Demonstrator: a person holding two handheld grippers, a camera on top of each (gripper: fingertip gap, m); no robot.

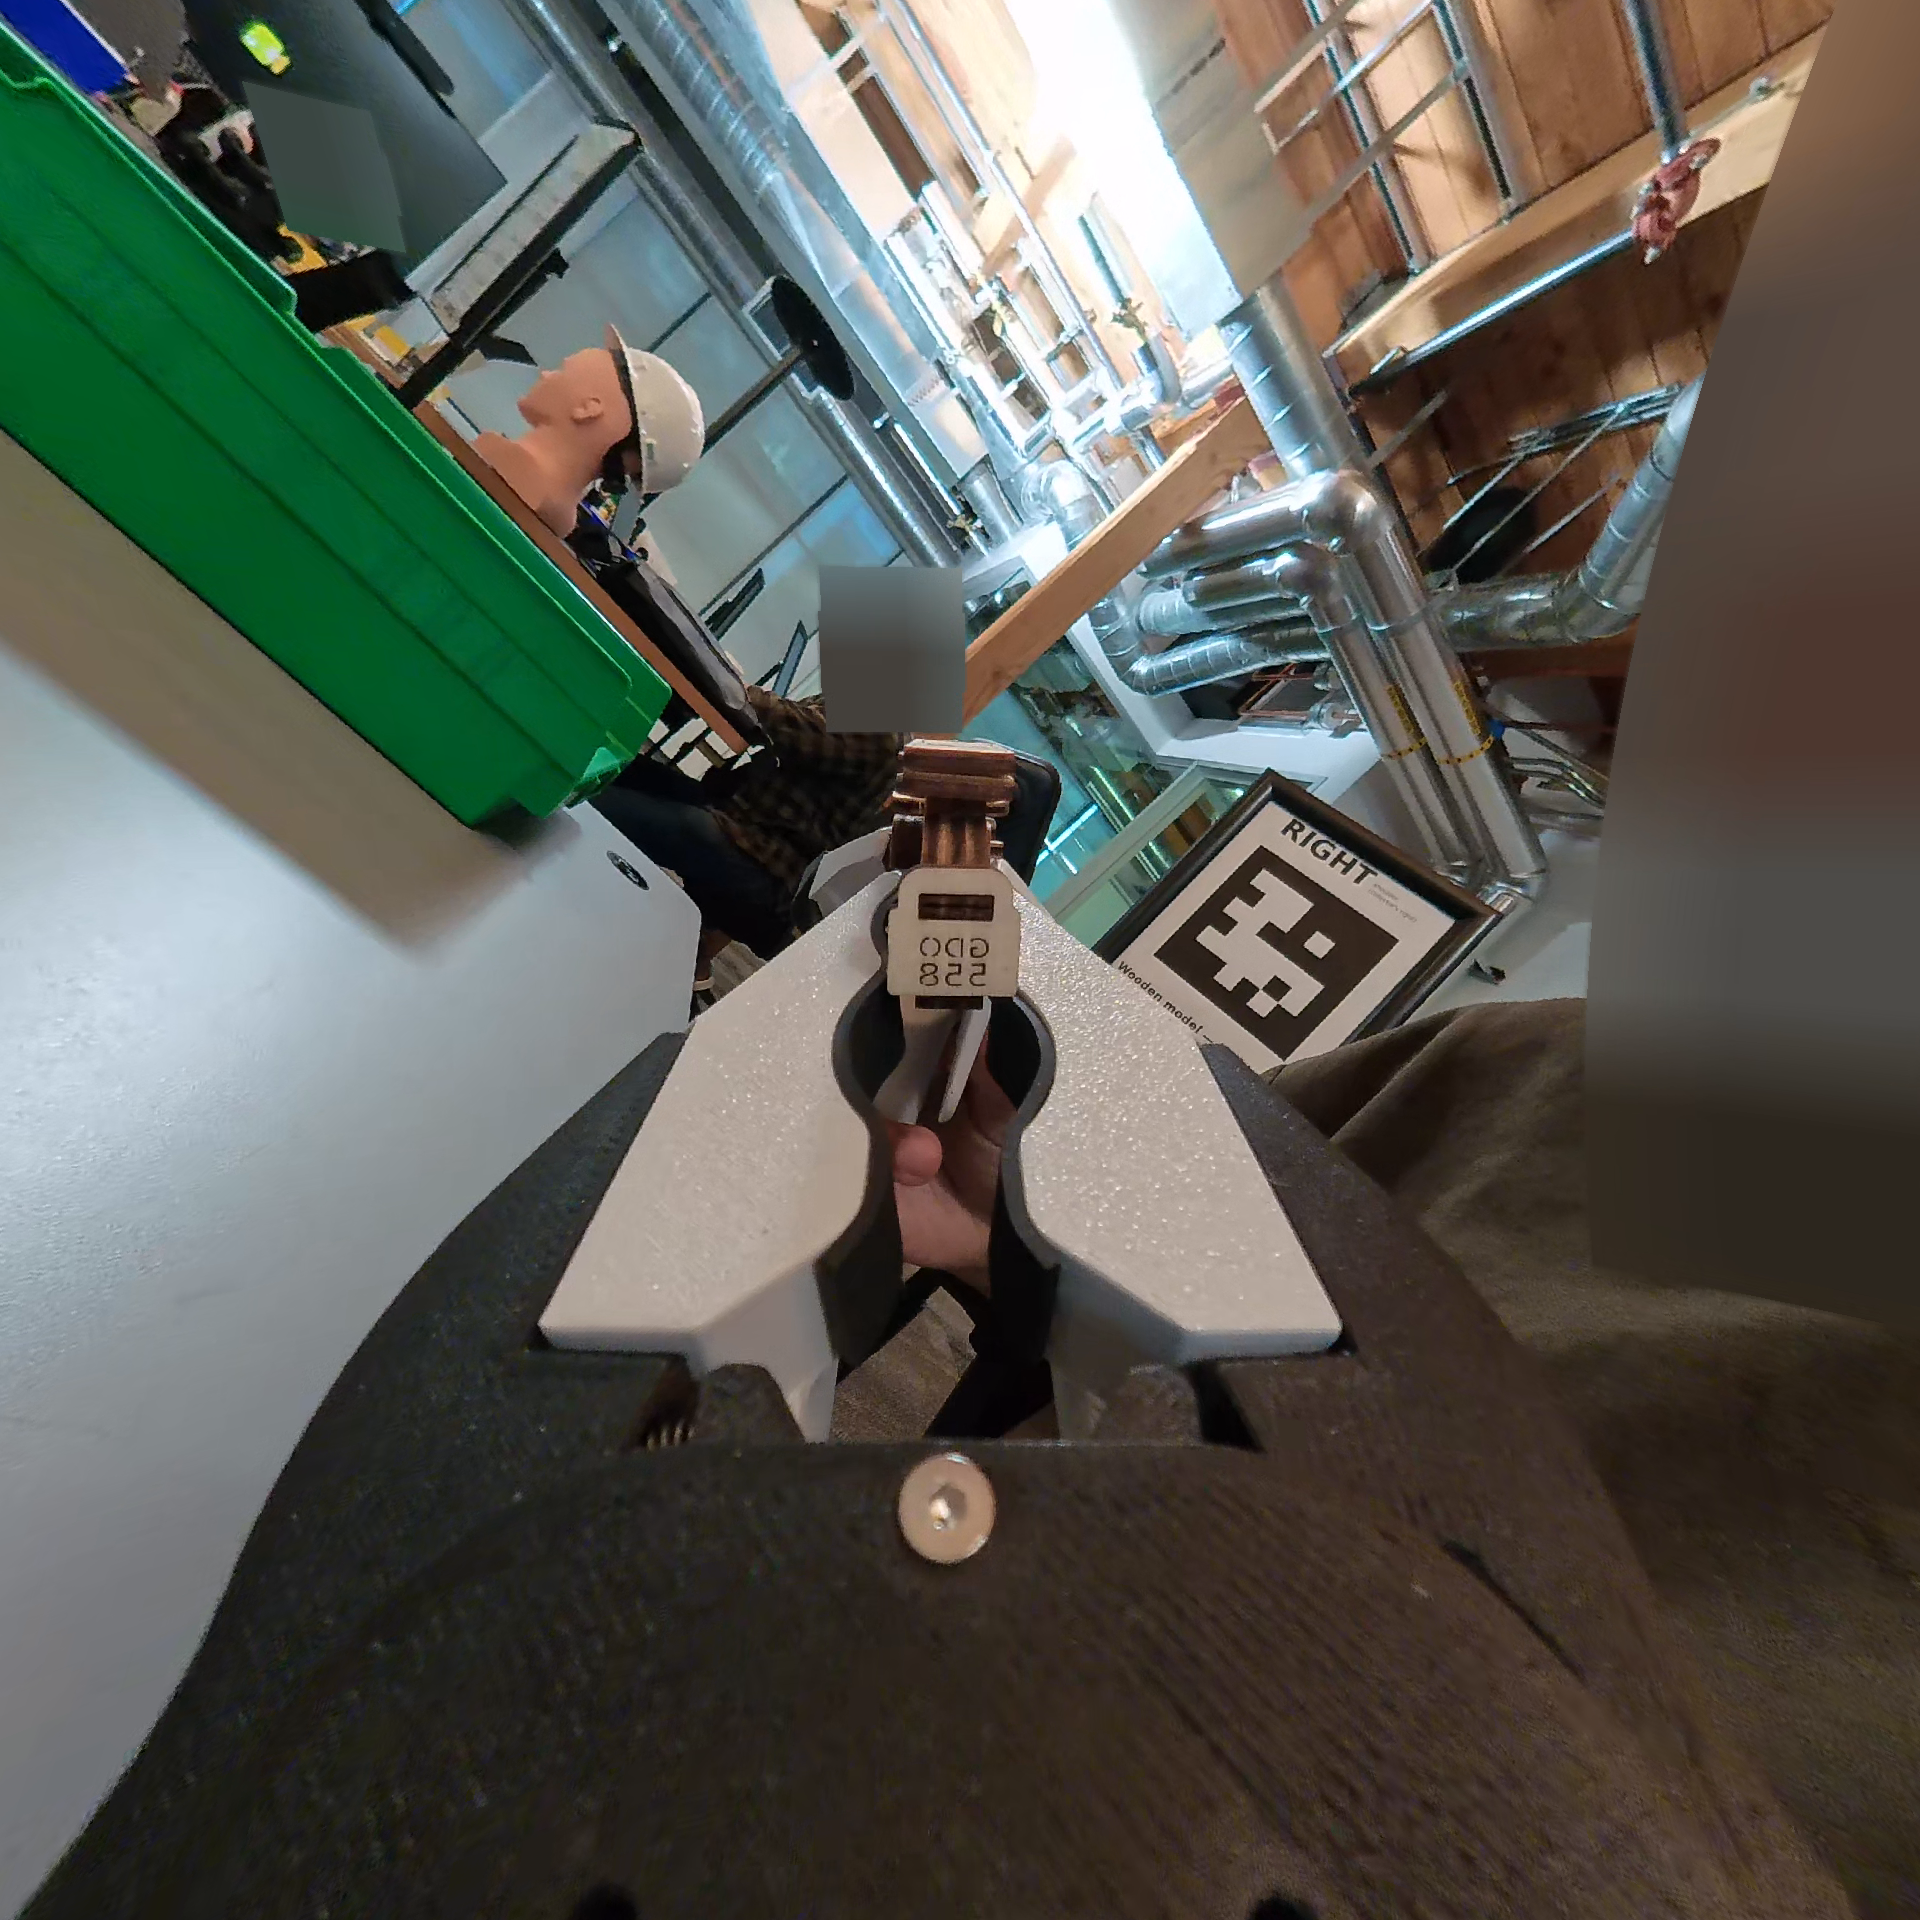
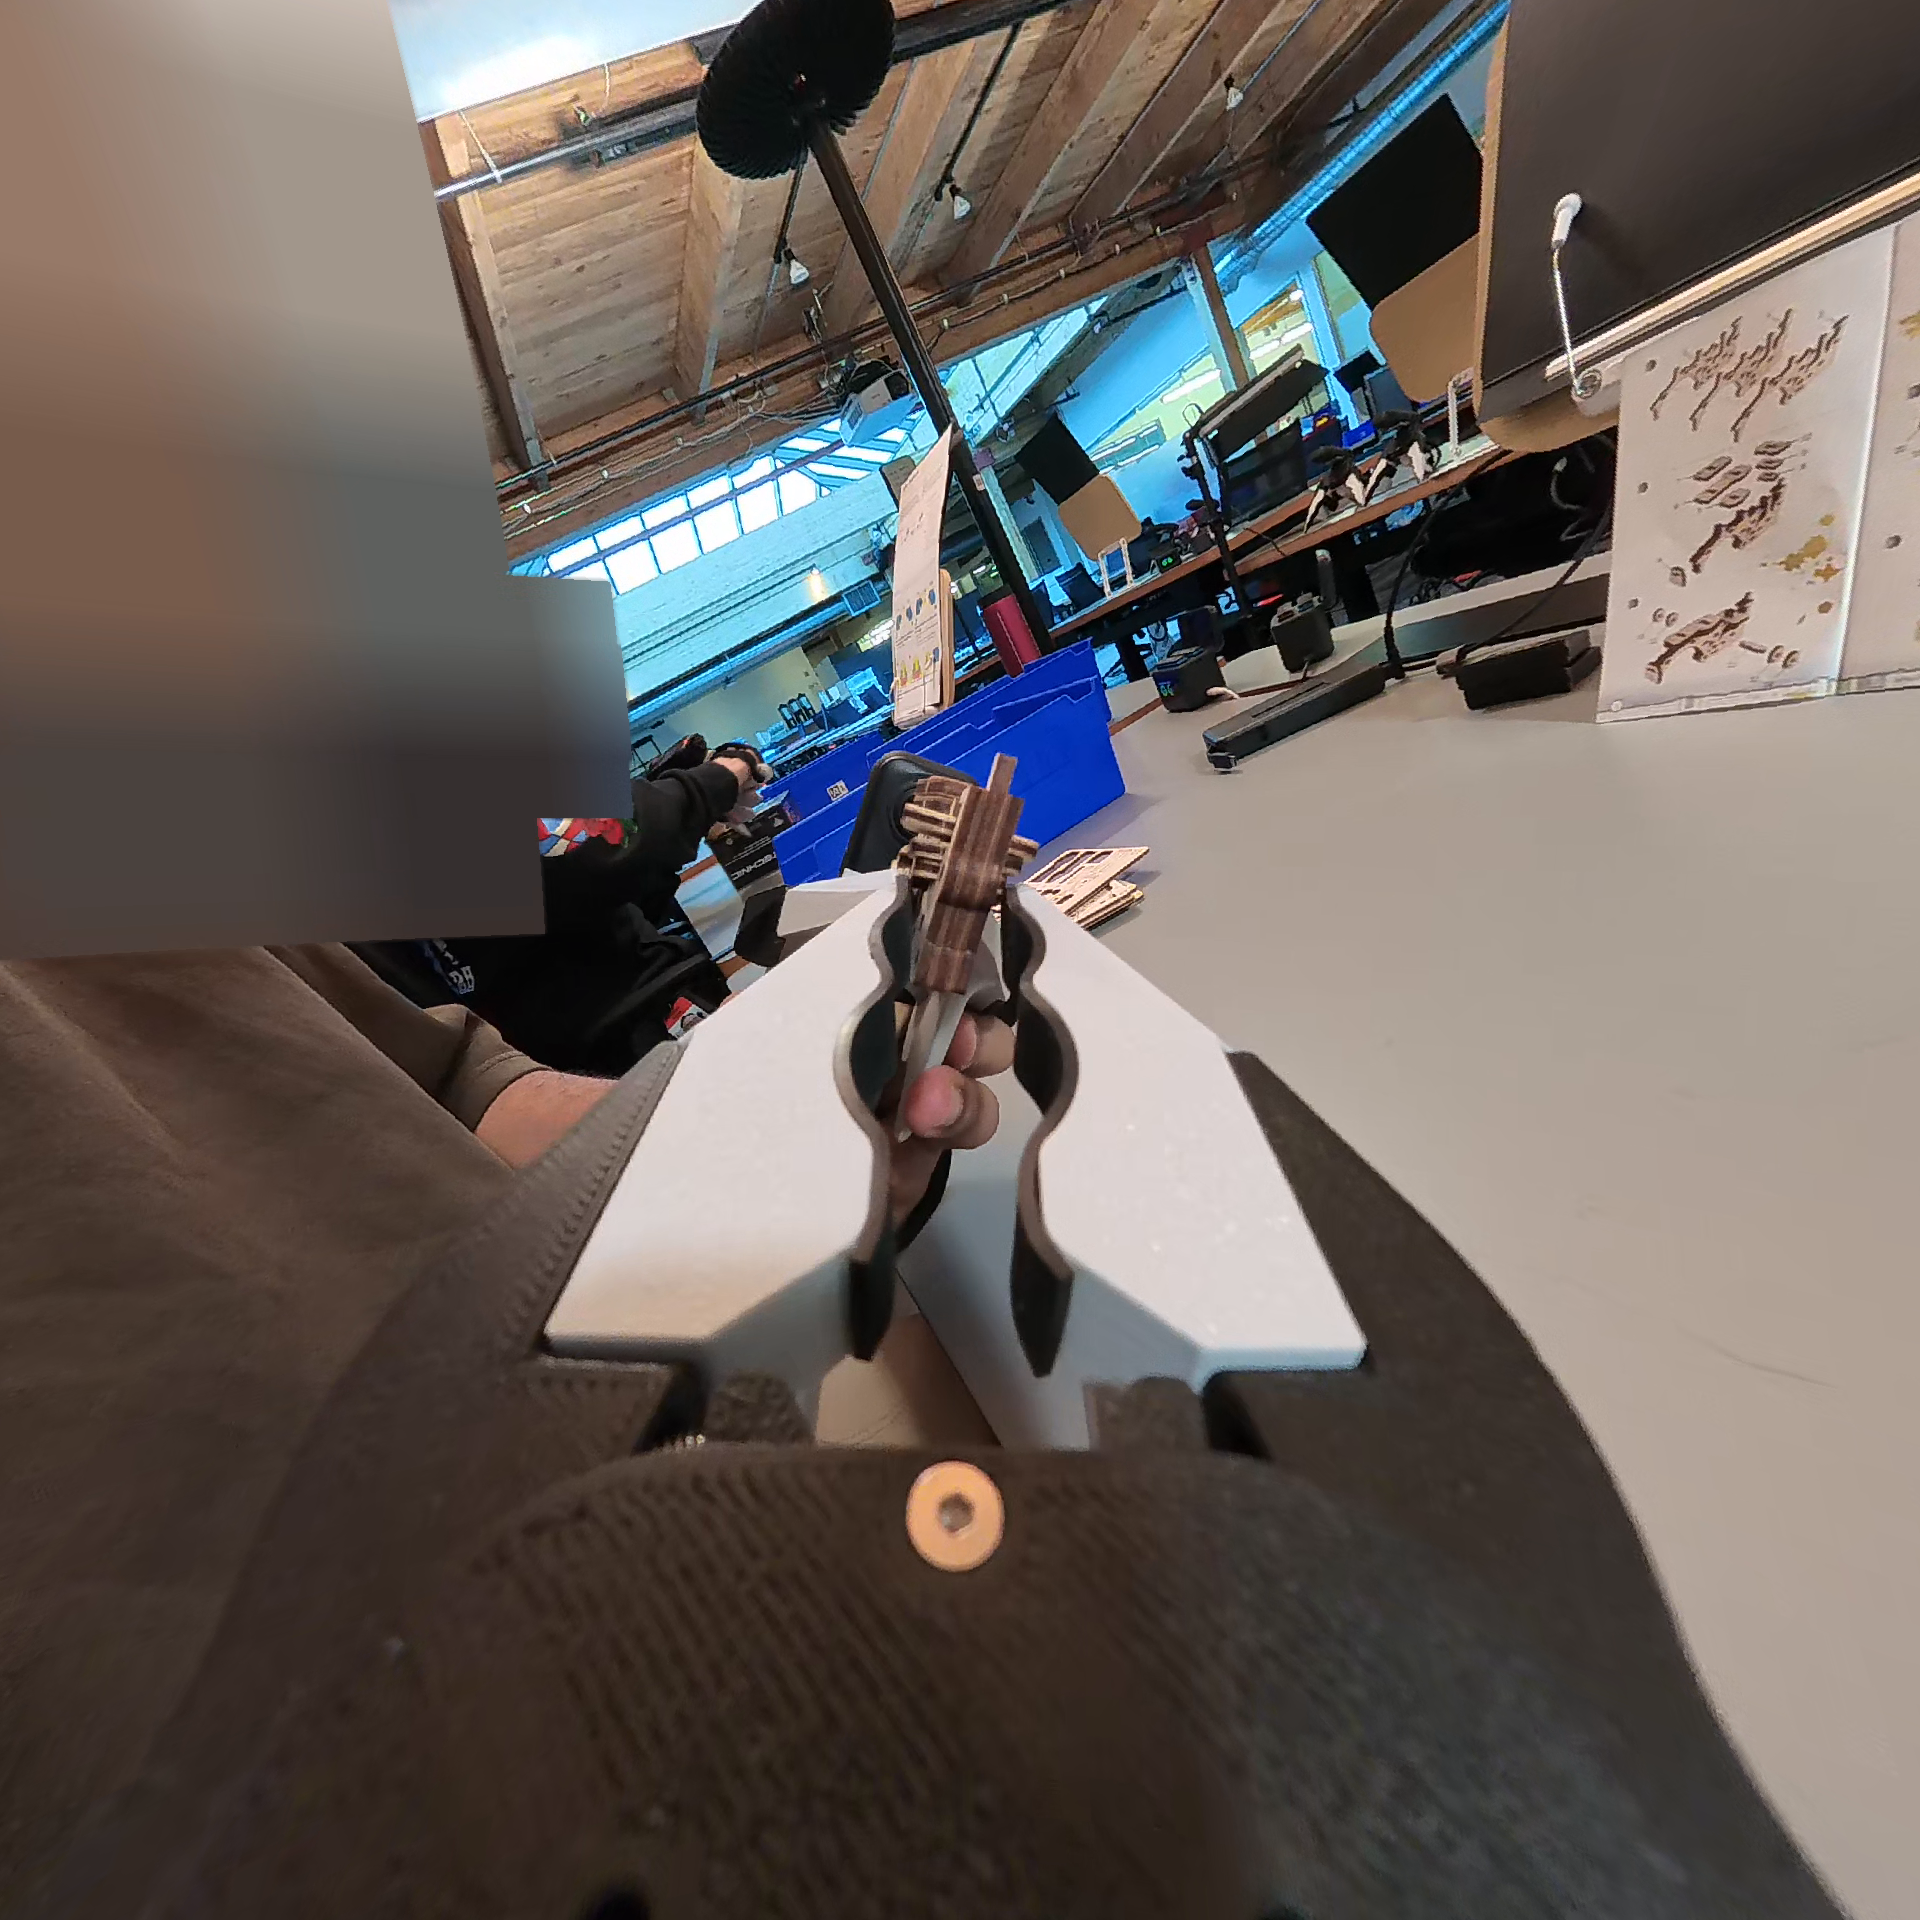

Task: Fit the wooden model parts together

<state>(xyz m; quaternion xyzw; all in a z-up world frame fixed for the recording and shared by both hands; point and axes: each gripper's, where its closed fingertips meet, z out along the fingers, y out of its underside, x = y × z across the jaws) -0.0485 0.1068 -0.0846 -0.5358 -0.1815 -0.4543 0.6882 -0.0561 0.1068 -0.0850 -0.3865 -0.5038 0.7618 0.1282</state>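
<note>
The wooden model (image 1: 951, 810) is a small stack of brown-edged plywood layers with a pale engraved plate (image 1: 951, 951) on its near side. My left gripper (image 1: 948, 914) is shut on it at the fingertips and holds it up in the air. My right gripper (image 2: 958, 904) is shut on the same wooden model (image 2: 966, 831) from the opposite side. In each view the other gripper's white fingers (image 1: 935, 1070) (image 2: 935, 1023) and a person's hand (image 1: 940, 1195) (image 2: 945, 1107) show through the gap behind the model. How the parts join is hidden by the fingers.
A green bin (image 1: 260, 468) stands on the grey table (image 1: 208, 1039), with a framed marker sign (image 1: 1288, 956) beyond. The right wrist view shows flat wooden part sheets (image 2: 1091, 883), a blue bin (image 2: 987, 748), black devices (image 2: 1517, 665) and an upright instruction sheet (image 2: 1745, 520). My left and right fingertips are right by each other.
</note>
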